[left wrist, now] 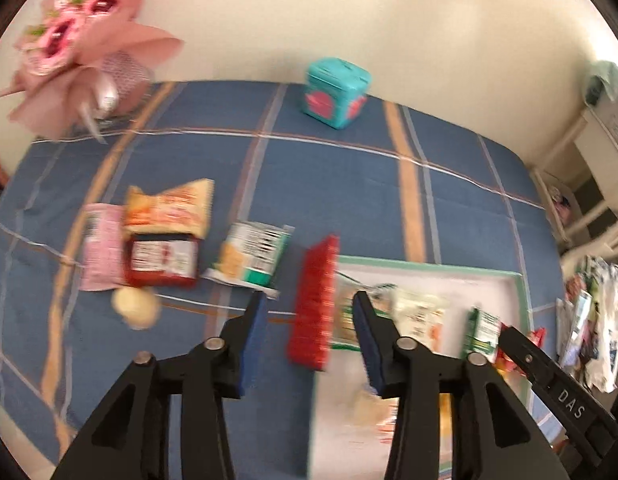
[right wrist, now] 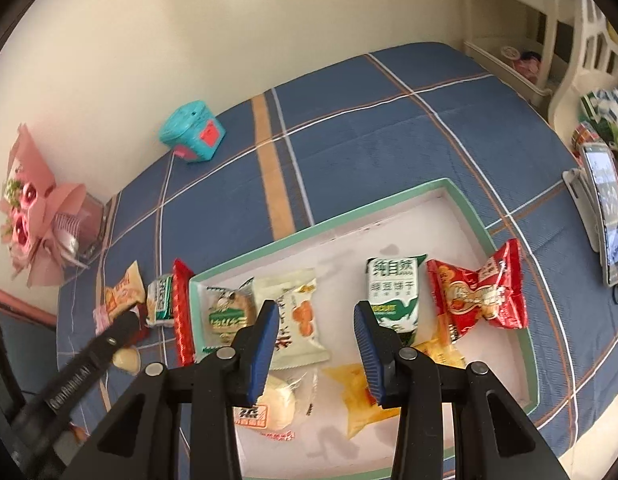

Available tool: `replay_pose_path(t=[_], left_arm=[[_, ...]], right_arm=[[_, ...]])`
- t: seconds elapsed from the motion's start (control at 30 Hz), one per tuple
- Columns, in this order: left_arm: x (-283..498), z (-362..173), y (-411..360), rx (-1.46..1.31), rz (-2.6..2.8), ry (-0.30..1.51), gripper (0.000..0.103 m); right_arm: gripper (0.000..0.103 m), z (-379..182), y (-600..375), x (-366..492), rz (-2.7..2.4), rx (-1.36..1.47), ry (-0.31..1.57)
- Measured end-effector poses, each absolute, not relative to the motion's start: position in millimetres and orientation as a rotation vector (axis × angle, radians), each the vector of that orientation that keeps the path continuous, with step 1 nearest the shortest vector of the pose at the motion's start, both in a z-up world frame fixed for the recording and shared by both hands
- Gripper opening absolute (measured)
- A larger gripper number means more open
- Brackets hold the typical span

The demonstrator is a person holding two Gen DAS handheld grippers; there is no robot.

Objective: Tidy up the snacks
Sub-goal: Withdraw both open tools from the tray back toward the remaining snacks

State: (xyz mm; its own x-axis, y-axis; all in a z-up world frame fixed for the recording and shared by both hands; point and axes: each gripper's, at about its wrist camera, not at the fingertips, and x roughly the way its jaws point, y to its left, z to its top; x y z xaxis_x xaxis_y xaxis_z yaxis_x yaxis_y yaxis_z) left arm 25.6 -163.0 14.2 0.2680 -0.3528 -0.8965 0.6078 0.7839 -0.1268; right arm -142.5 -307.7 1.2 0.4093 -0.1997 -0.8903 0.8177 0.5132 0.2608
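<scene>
A green-rimmed white tray (right wrist: 349,216) lies on the blue plaid cloth and holds several snack packets, among them a green-and-white biscuit pack (right wrist: 393,294) and a red packet (right wrist: 479,292). My right gripper (right wrist: 315,320) is open and empty above the tray. My left gripper (left wrist: 309,312) is open and empty over the tray's left edge (left wrist: 429,266), with a long red packet (left wrist: 315,300) between its fingers, leaning on that edge. Loose snacks (left wrist: 157,240) and a green-white pack (left wrist: 255,254) lie on the cloth to the left.
A teal cube box (left wrist: 335,94) stands near the wall. A pink bouquet (left wrist: 81,40) is at the far left. A phone on a stand (right wrist: 605,208) and a white rack (right wrist: 549,52) are to the right of the table.
</scene>
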Motion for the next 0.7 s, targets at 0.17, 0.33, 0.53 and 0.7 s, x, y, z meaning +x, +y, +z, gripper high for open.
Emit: replay_pose_path(t=[0.17, 0.33, 0.53, 0.7], left_arm=[[39, 17, -145, 0.261, -0.613, 1.112, 0.055], [53, 16, -127, 0.255, -0.556, 1.112, 0.075], [75, 14, -103, 0.257, -0.48, 1.103, 0.083], [96, 14, -76, 0.238, -0.416, 1.099, 0.092]], right_arm=[[0.049, -6, -292, -124, -0.703, 0.761, 0.973], [0.07, -12, -272, -104, -0.672, 0.72, 1.009], [0.082, -19, -248, -79, -0.636, 0.668, 1.044], [0.089, -24, -229, -60, -0.606, 0.641, 1.059]])
